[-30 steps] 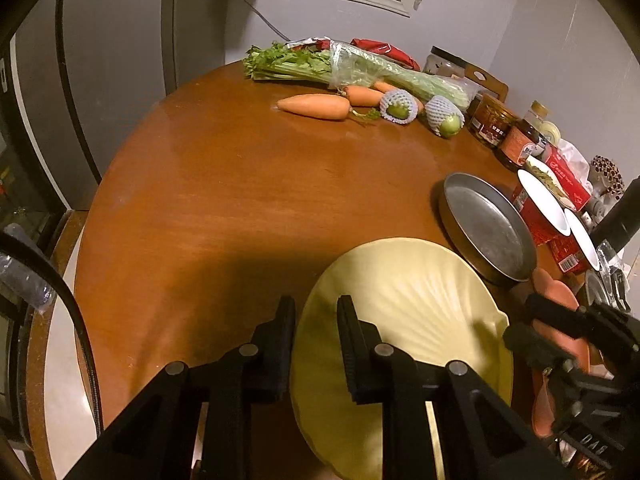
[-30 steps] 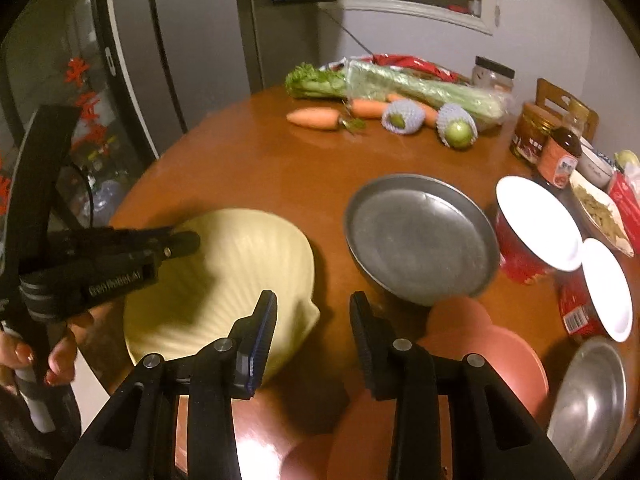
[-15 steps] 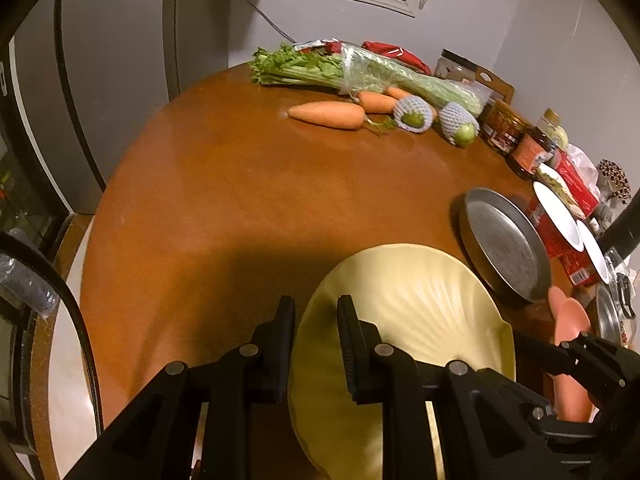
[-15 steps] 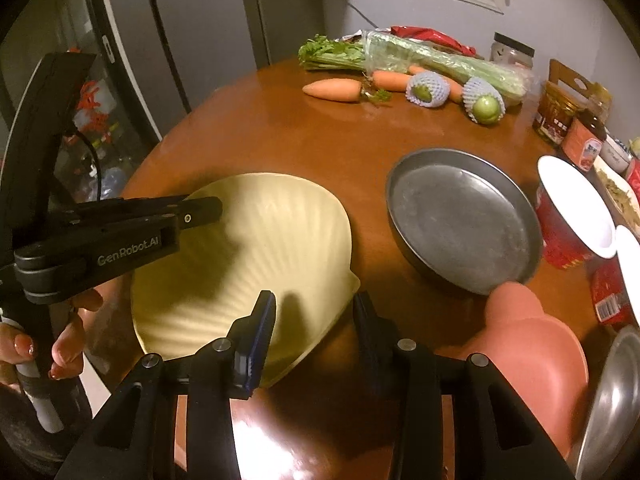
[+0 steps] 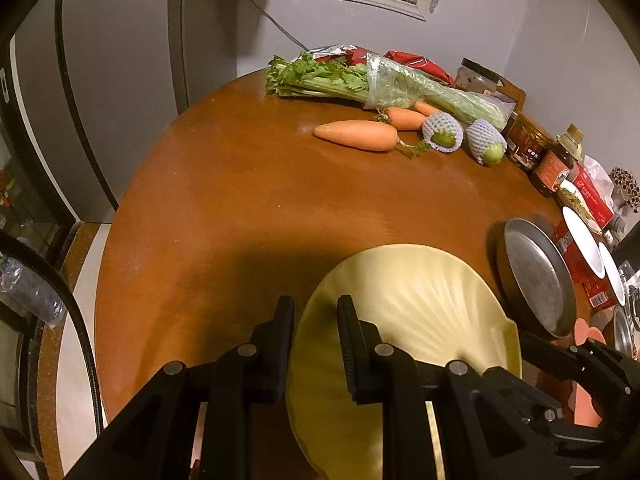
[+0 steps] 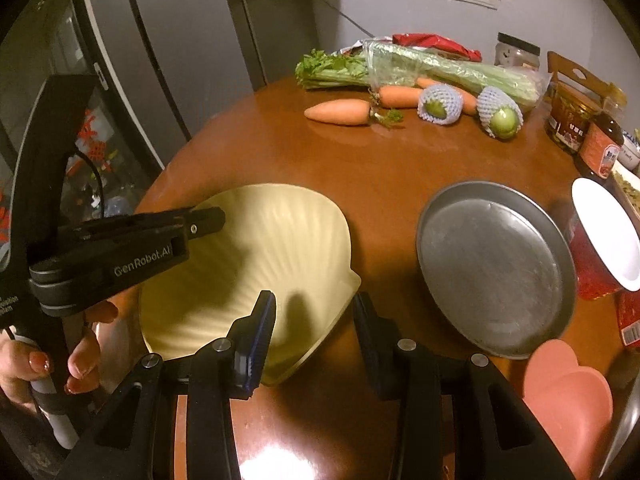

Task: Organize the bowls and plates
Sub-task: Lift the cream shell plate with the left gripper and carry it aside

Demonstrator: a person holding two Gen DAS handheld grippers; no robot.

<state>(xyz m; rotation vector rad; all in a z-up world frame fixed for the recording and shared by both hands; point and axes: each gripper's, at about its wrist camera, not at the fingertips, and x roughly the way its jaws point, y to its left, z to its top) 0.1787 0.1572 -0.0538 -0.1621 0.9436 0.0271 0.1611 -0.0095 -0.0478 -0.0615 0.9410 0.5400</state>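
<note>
Left gripper (image 5: 314, 316) clamped on yellow shell plate (image 6: 256, 256) rim; right gripper (image 6: 314, 316) jaws apart, apparently straddling its near-right edge.

Left gripper (image 6: 208, 220) clamps shell plate (image 6: 256, 264).
Metal pan (image 6: 496, 268) right of plate; right gripper (image 6: 314, 316) open at its near rim.
</note>
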